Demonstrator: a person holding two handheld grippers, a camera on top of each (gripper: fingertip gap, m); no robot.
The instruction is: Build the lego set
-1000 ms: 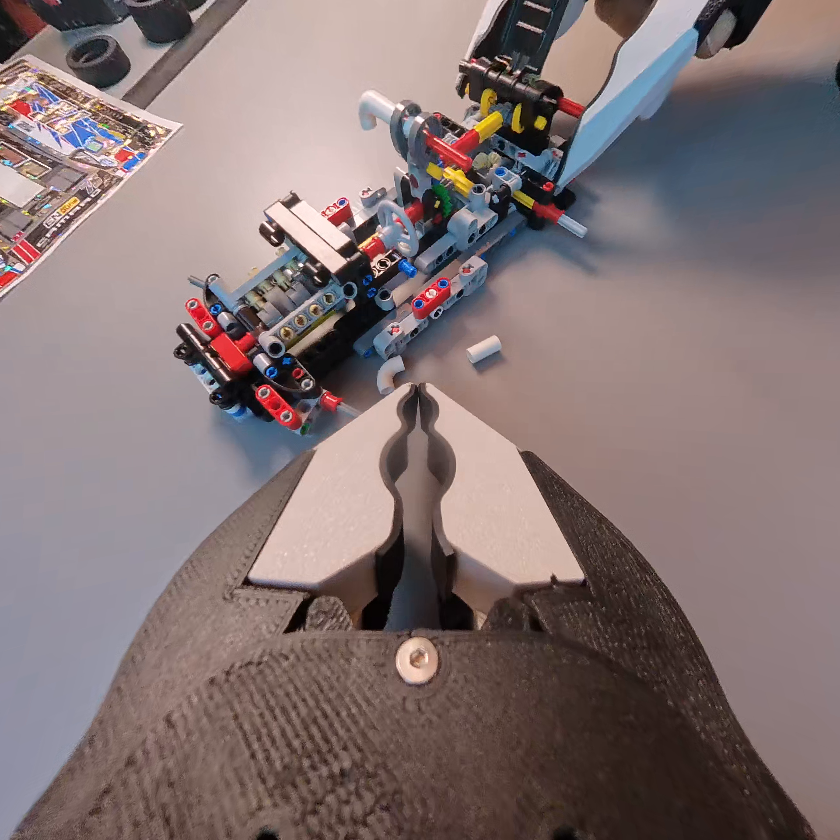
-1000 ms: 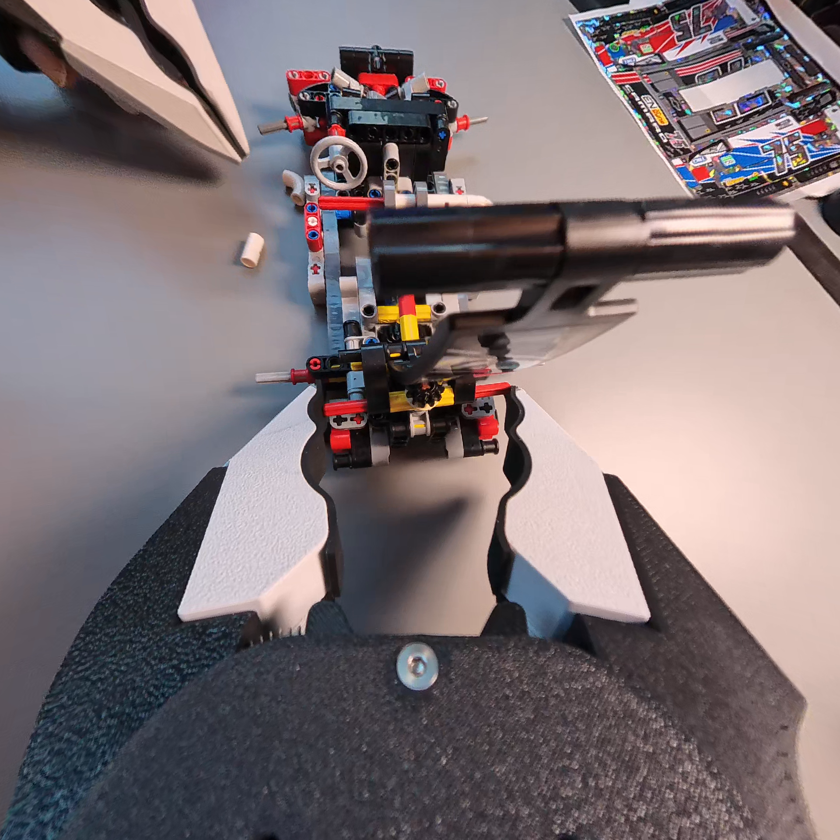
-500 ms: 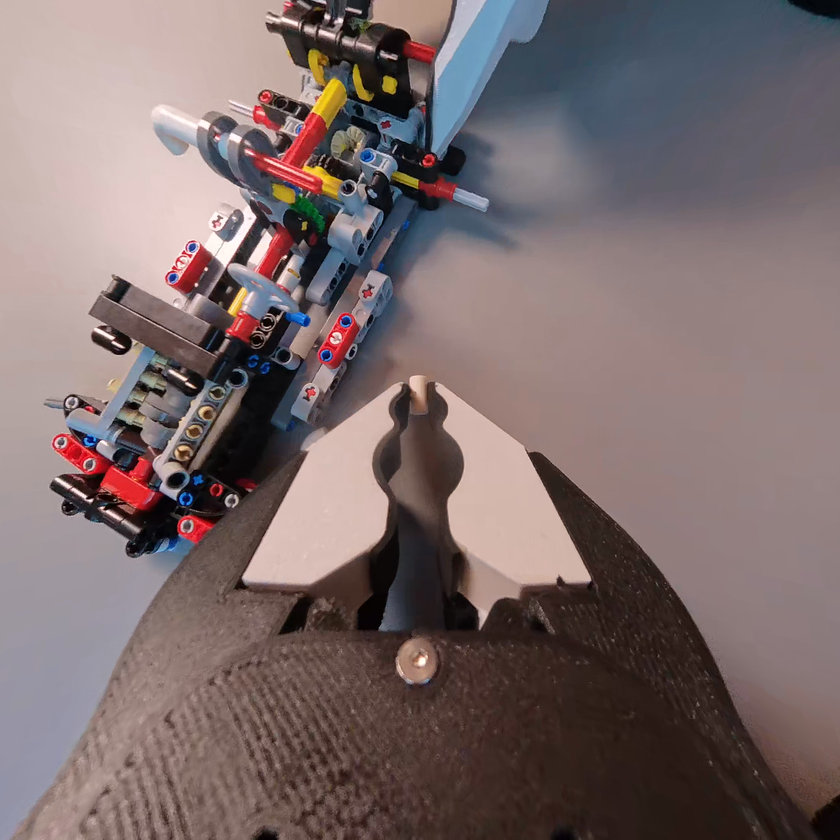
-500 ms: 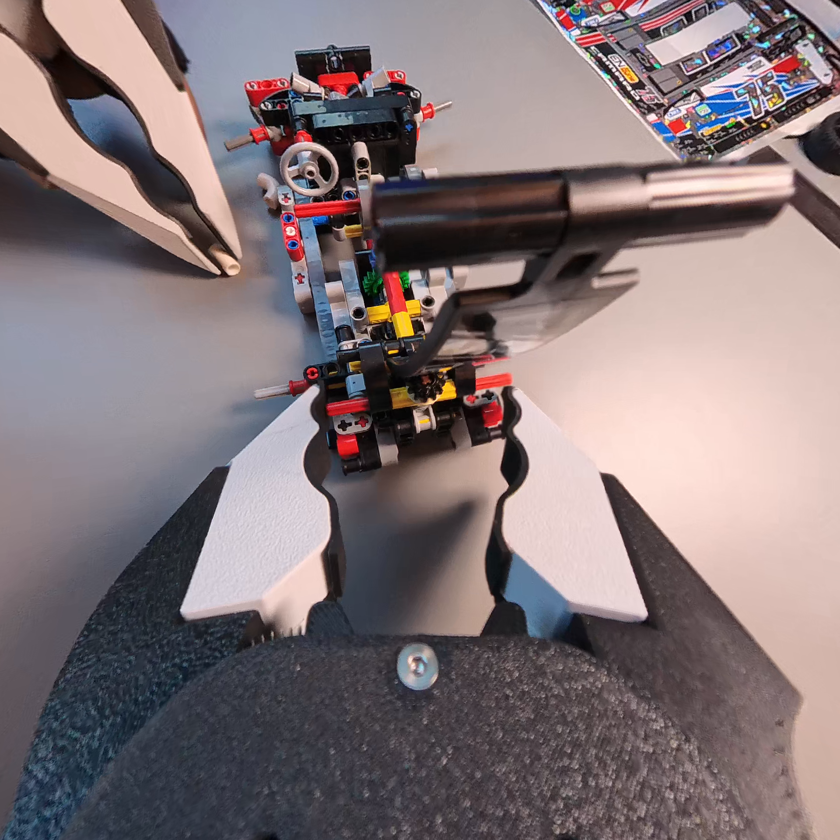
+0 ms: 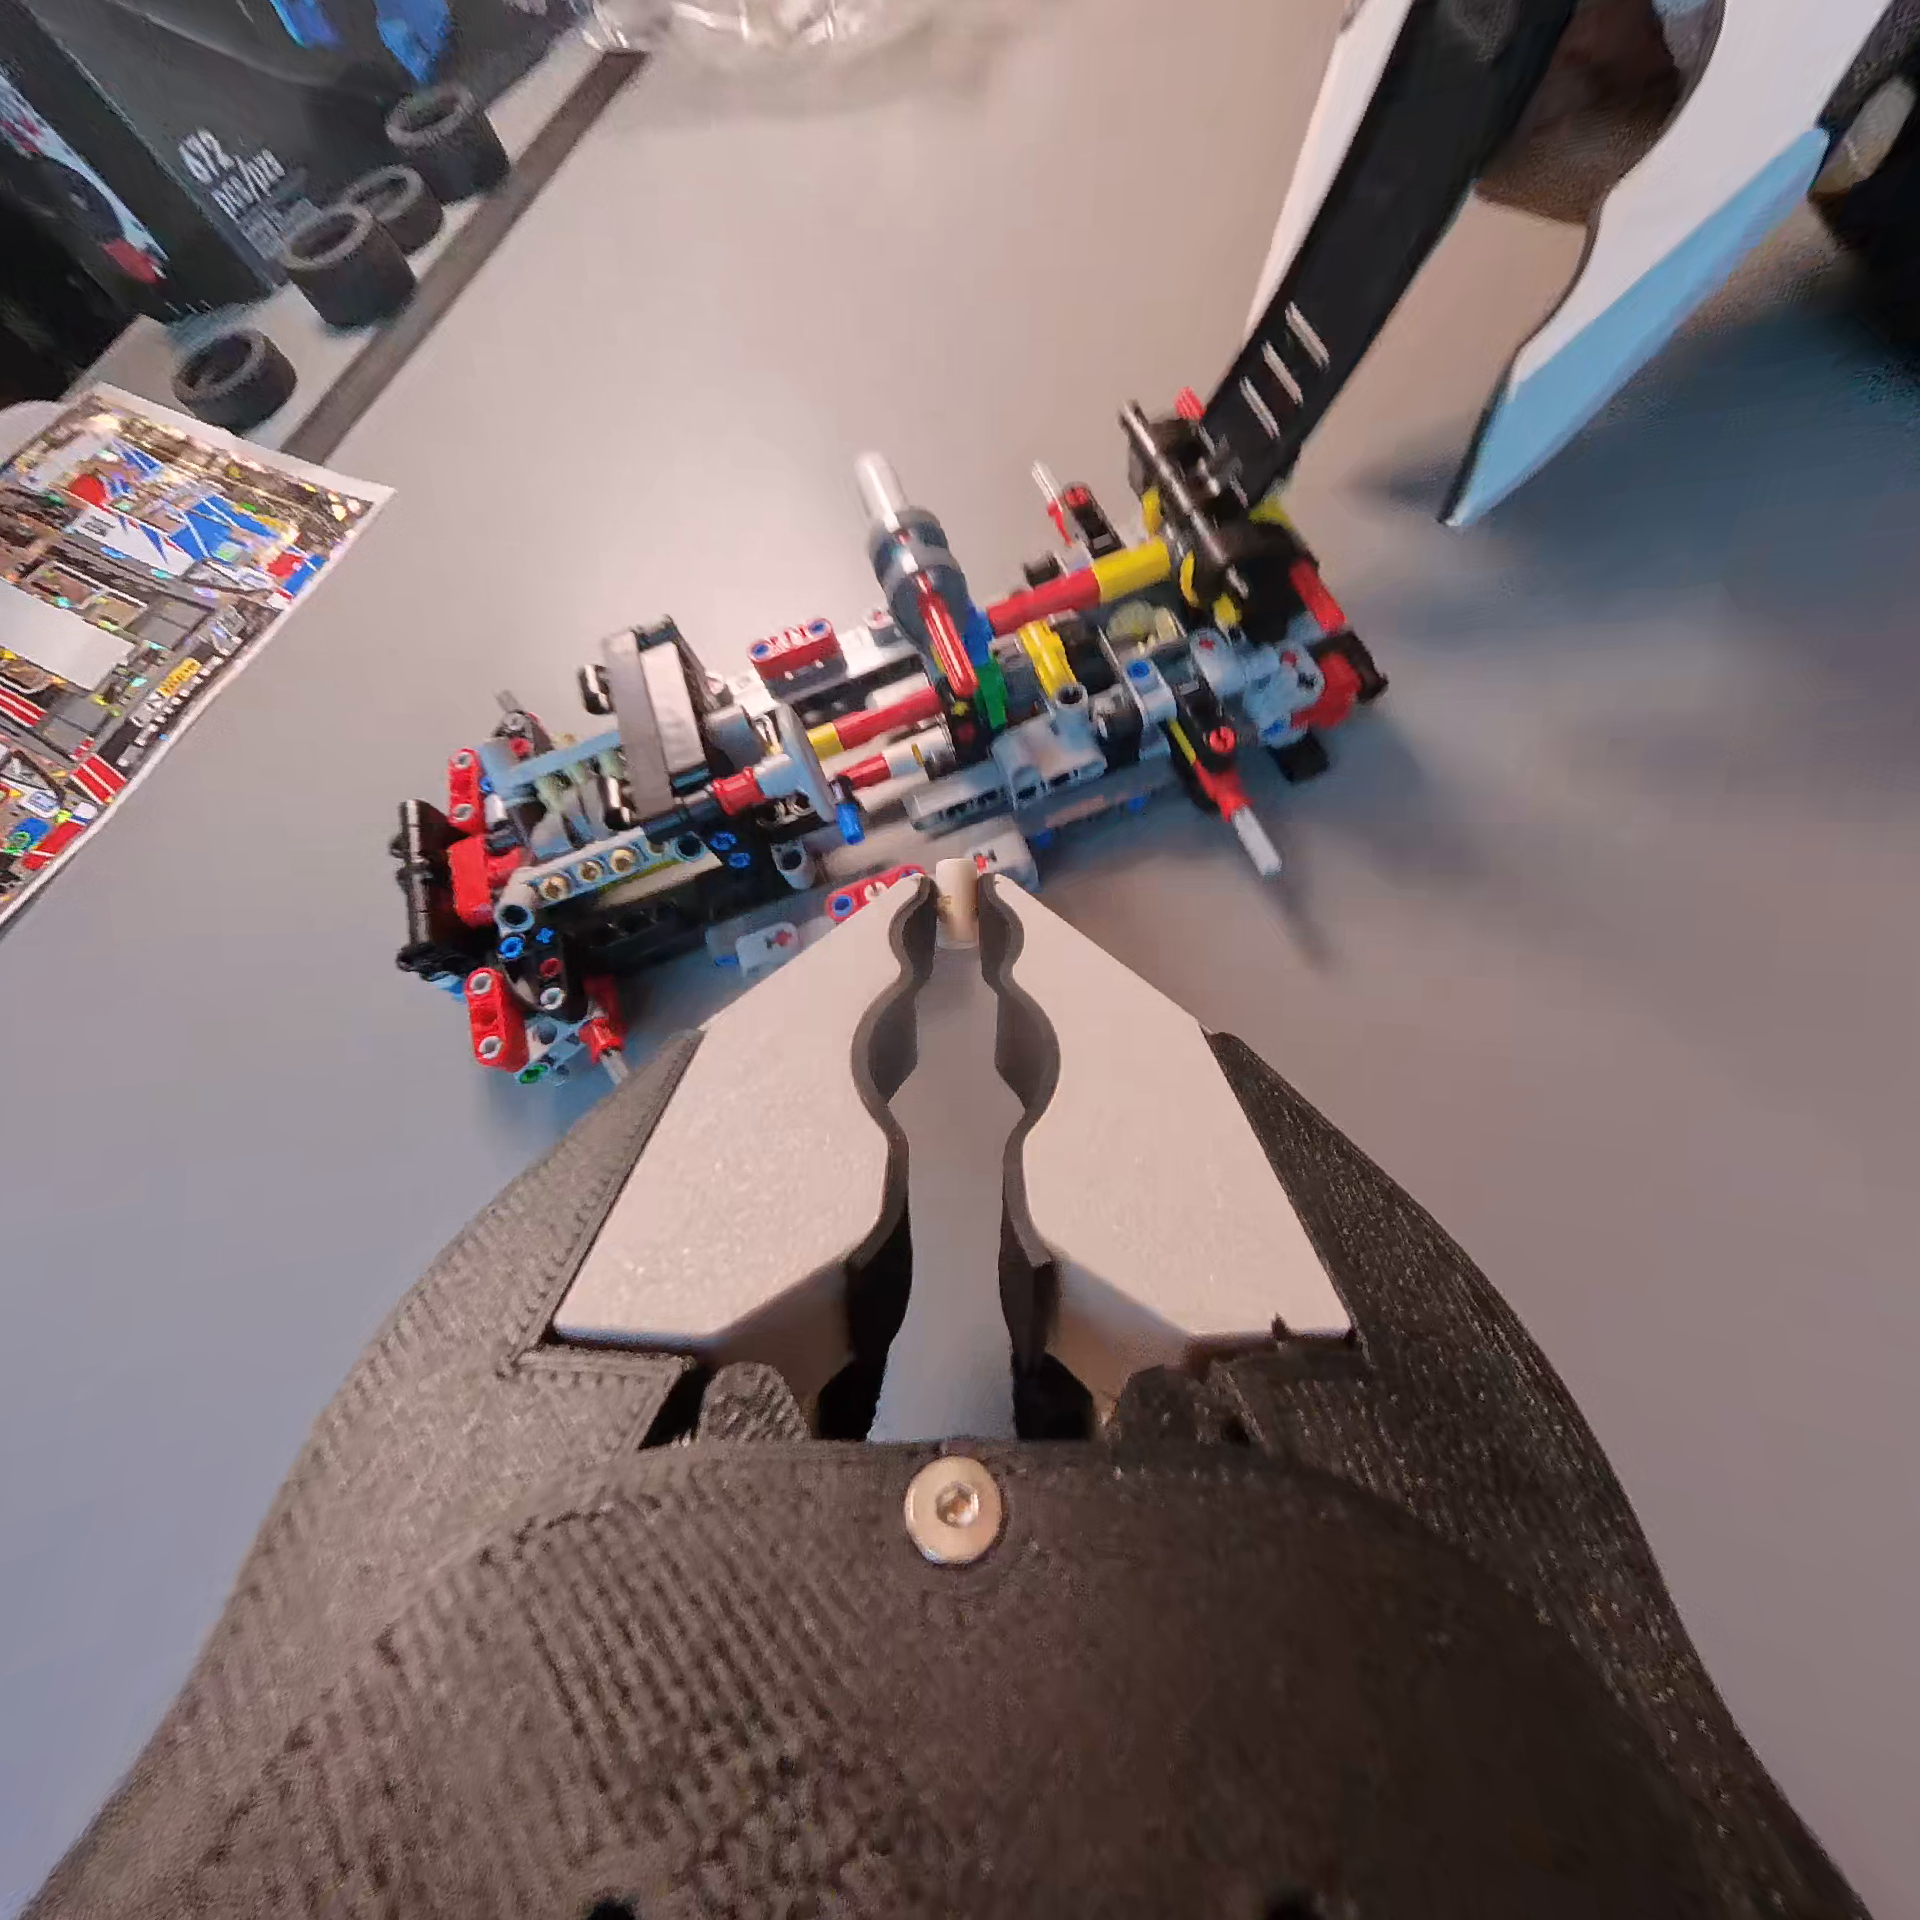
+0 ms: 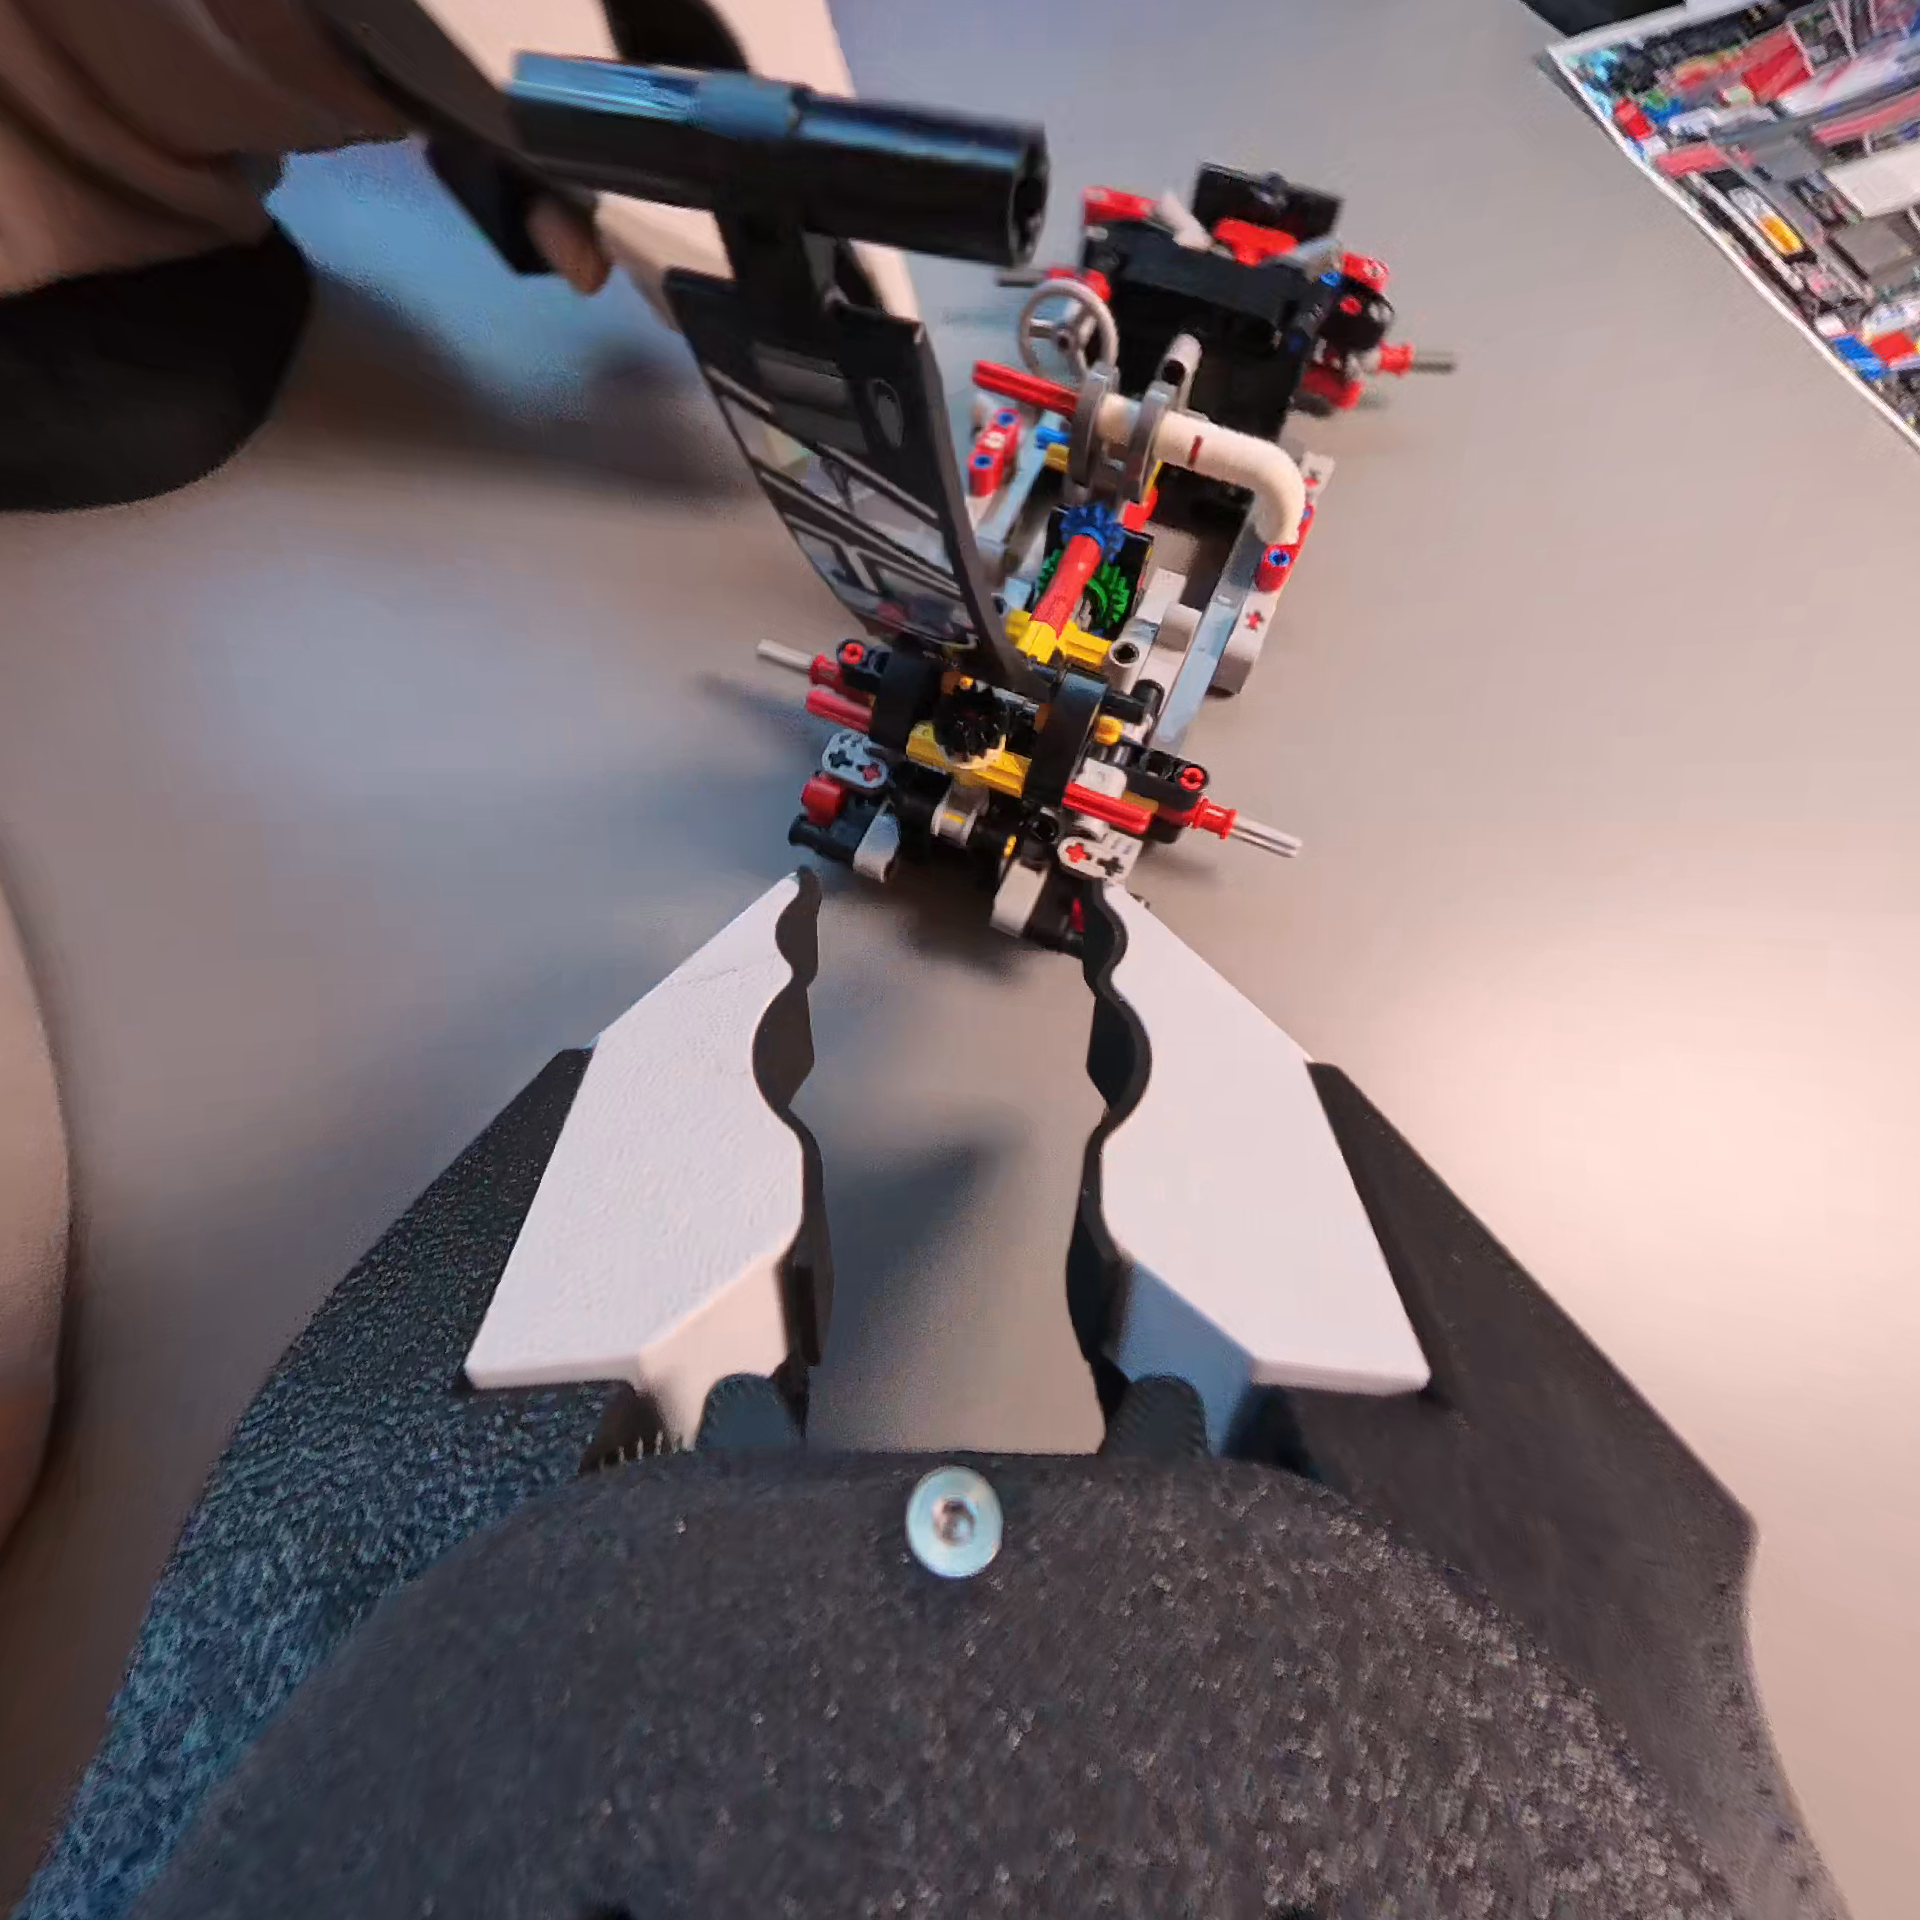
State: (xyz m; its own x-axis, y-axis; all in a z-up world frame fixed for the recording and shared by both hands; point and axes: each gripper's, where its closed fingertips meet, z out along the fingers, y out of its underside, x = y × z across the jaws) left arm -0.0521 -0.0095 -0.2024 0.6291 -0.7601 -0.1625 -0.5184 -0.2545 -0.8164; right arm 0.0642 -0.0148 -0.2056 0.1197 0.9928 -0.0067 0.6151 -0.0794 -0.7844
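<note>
The half-built lego car [image 5: 894,748] lay lengthwise on the grey table [image 5: 1558,1039], a long, narrow frame of grey beams studded with red, yellow, blue and black pins and rods. A grey steering wheel [image 6: 1067,327] stood up near its black front block, and a white bent tube [image 6: 1226,457] arched over its middle above small blue and green gears. Thin grey rods poked out sideways at the car's rear. A black ribbed panel [image 6: 842,457] rose at a tilt from the rear end, topped by a black tube [image 6: 790,166].

The left gripper [image 5: 956,904] hovered just beside the car's near flank, its jaws pinched nearly together on a small white sleeve [image 5: 954,914] at the very tips. The right gripper [image 6: 951,904] sat at the car's rear end, jaws spread wide with nothing between them, its right fingertip just beside or touching the rear pieces; I couldn't tell which.

A colourful sticker sheet [image 5: 125,623] lay well off the car's front end, and beyond that several black tyres [image 5: 343,260] stood beside a dark box [image 5: 208,145].
</note>
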